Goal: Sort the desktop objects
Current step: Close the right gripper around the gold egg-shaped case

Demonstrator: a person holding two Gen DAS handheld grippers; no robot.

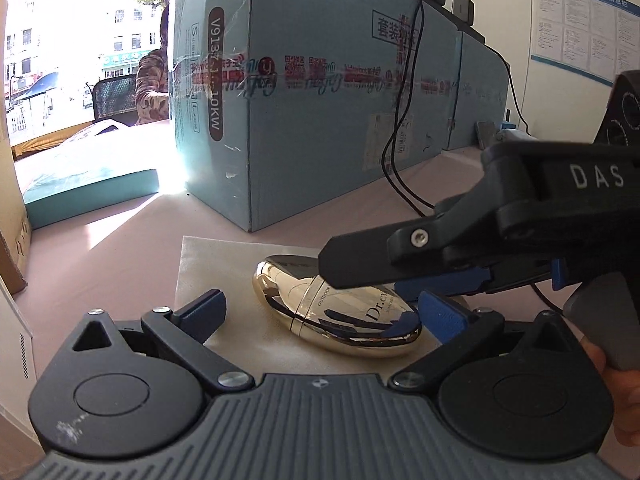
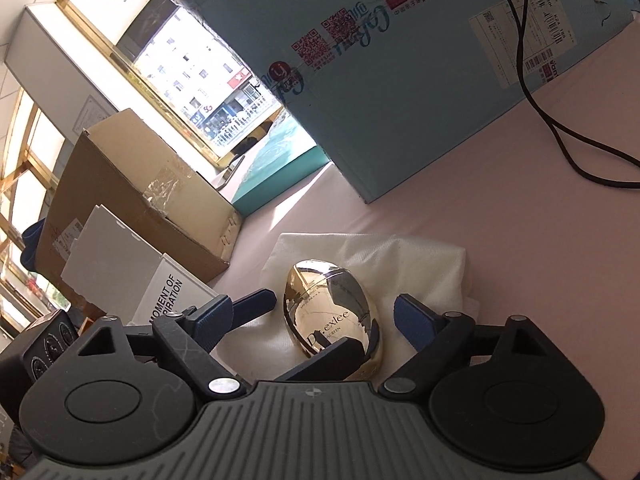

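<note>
Slipping risk: the glossy gold egg-shaped sunscreen bottle (image 2: 334, 322), lying on one white folded cloth (image 2: 432, 264) on the pink tabletop (image 2: 520, 200), could squirt out of blue pads.
Left gripper (image 1: 322, 306): jaws apart, flanking the bottle.
Right gripper (image 2: 334, 308): jaws apart, straddling it; the two tools may collide.
Count: one bottle, one cloth, two grippers.

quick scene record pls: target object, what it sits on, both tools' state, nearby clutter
target: shiny gold egg-shaped sunscreen bottle, lying on its side
support: white folded cloth on the pale pink tabletop
left tool: open, fingers either side of the bottle
right tool: open, straddling the bottle, no contact visible
clutter: large light-blue cardboard box, brown cardboard box, black cables
</note>
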